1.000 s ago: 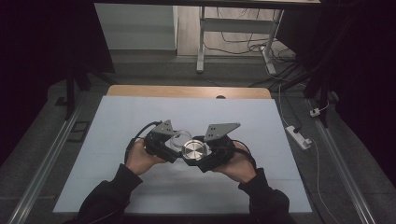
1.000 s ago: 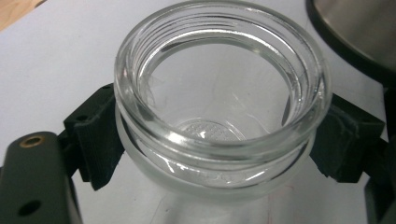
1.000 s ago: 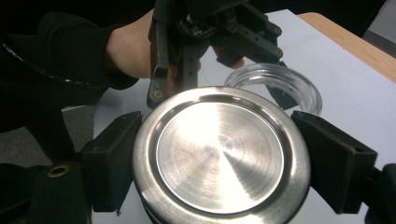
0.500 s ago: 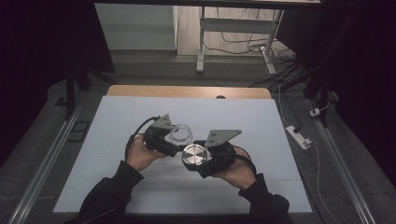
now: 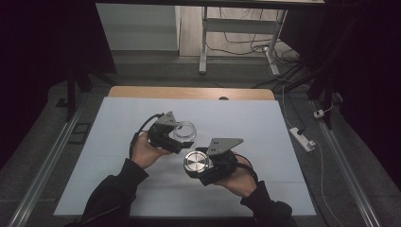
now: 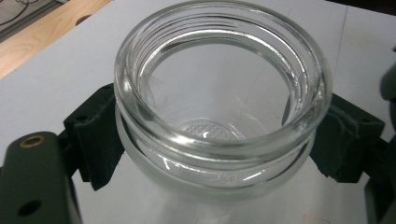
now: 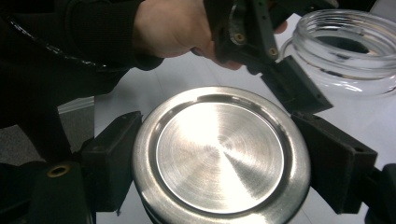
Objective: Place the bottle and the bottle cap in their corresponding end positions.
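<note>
The left gripper (image 5: 177, 135) is clamped on a clear glass jar (image 5: 183, 130), its two black jaws pressing the sides just under the threaded neck. In the left gripper view the jar (image 6: 219, 116) stands mouth up and open, and its lower body is cut off by the bottom edge, so I cannot tell whether it rests on the white table (image 5: 265, 123) or hangs above it.

The right gripper (image 5: 196, 165) is closed on a round metal lid (image 5: 196, 162), one jaw on either side of its rim. In the right gripper view the lid (image 7: 219, 154) lies face up; its near edge runs out of the picture, and its underside is hidden. The jar (image 7: 345, 51) shows beyond it, half cut off at the right, apart from the lid. The person's left hand (image 7: 173, 28) covers much of the left gripper's body there.
</note>
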`<state>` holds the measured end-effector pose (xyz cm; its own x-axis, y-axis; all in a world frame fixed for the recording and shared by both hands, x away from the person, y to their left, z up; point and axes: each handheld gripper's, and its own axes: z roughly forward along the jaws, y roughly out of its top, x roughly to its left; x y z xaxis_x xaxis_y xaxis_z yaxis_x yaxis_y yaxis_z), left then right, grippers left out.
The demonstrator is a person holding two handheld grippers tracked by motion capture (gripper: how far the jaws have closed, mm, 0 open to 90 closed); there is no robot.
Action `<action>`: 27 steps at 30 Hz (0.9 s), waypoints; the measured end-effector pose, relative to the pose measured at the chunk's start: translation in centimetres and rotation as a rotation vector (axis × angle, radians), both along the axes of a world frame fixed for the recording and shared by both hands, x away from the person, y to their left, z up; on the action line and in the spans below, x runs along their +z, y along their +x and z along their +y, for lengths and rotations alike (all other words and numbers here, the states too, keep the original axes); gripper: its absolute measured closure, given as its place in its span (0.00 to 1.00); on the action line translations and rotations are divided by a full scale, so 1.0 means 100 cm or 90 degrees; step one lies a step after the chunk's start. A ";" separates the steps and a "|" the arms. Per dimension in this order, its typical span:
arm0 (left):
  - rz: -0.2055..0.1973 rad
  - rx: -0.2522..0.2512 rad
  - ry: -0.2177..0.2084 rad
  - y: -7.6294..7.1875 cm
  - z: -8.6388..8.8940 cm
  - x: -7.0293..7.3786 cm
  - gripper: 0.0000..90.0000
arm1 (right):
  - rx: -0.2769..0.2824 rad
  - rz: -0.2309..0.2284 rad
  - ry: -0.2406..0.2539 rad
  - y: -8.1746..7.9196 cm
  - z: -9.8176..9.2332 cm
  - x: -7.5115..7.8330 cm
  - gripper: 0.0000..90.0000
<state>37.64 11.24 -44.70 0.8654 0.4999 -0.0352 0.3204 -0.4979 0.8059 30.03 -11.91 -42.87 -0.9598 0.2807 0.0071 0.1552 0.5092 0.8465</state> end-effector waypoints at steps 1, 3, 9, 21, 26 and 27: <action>0.000 0.000 0.001 0.001 0.000 0.000 0.17 | -0.001 -0.001 0.000 -0.001 0.000 -0.001 0.22; 0.002 0.003 -0.001 0.003 -0.001 -0.001 0.17 | -0.002 -0.001 -0.003 -0.002 0.000 -0.003 0.22; -0.003 0.003 0.004 0.009 -0.004 0.000 0.17 | -0.001 0.000 -0.009 -0.006 0.000 -0.013 0.22; -0.007 0.019 0.006 0.024 -0.008 -0.002 0.17 | 0.000 -0.005 -0.027 -0.011 0.006 -0.036 0.22; -0.009 0.027 0.005 0.031 -0.008 -0.003 0.17 | -0.006 -0.002 -0.028 -0.009 0.007 -0.045 0.22; -0.009 0.030 0.005 0.032 -0.008 -0.004 0.17 | -0.006 -0.004 -0.029 -0.009 0.007 -0.047 0.22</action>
